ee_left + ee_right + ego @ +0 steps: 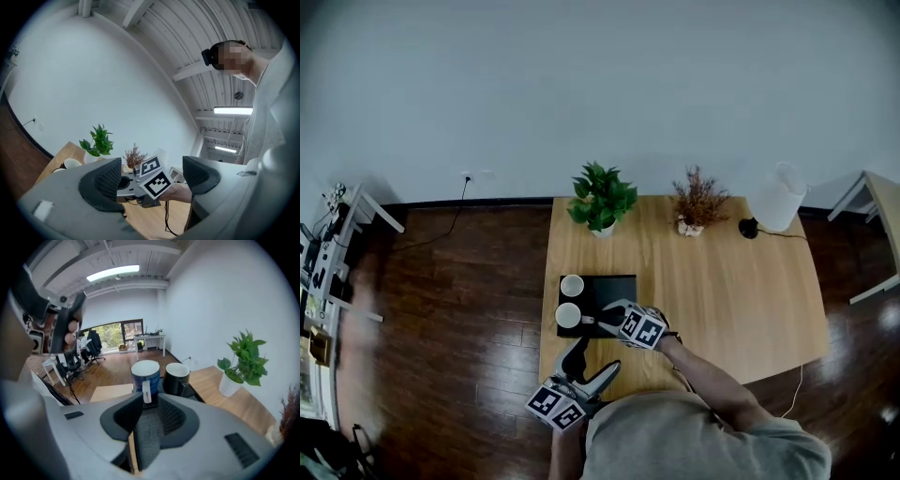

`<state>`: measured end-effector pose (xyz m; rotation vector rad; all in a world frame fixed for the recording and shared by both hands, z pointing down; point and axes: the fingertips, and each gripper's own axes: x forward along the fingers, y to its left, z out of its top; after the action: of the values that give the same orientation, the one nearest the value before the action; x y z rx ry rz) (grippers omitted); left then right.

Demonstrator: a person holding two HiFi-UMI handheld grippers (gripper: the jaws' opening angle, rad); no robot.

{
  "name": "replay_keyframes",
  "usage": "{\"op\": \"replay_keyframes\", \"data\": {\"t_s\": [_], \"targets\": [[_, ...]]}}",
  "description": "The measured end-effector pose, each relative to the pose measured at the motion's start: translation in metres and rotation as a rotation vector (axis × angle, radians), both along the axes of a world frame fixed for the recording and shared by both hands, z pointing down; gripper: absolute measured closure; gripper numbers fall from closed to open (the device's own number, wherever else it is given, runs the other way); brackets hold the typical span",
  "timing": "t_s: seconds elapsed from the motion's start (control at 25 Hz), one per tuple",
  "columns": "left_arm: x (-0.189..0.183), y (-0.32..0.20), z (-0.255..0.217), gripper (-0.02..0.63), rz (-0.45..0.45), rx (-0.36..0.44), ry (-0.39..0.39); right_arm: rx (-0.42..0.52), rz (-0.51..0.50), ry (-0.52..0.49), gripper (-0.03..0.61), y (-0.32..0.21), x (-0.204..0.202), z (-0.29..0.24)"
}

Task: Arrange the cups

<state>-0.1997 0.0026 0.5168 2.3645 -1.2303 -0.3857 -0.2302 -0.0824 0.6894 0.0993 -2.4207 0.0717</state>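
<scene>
On the wooden table [722,300] the black tray [617,285] sits close to the near-left edge, and both cups stand on its left part. The blue cup [144,371] is the nearer of the two, with its white handle [147,392] turned towards the person. The black cup [177,376] stands just behind it, further up the tray; the two are close together, though I can't say whether they touch.

The right gripper [150,401] reaches over the tray's near edge, tilted downward, aimed straight at the blue cup. Its jaws stand a little apart, and the white handle sits right at the mouth of the gap. The pads don't appear to press on it, so the cup looks let go, resting on the tray by its own weight.

The left gripper [589,361] hangs off the tray, over the table's near edge and below the right one. It is held level with its jaws spread wide and nothing between them.

Beyond the tray, along the far edge of the table, stand a green plant [602,197], a dried plant [698,202] and a white lamp [776,202].
</scene>
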Motion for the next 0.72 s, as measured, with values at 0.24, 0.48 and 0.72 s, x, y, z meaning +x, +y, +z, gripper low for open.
{"op": "replay_keyframes", "data": {"t_s": [0.24,0.48,0.72], "targets": [[0.018,-0.019,-0.018,0.221,0.068,0.038,-0.019,0.007,0.192,-0.261,0.477,-0.023,0.062,-0.078],[0.062,-0.034,-0.028,0.221,0.195,0.048,-0.021,0.052,0.405,-0.409,0.511,-0.039,0.166,-0.128],[0.112,-0.046,-0.036,0.221,0.336,0.055,-0.029,0.119,0.582,-0.447,0.512,-0.030,0.255,-0.150]]}}
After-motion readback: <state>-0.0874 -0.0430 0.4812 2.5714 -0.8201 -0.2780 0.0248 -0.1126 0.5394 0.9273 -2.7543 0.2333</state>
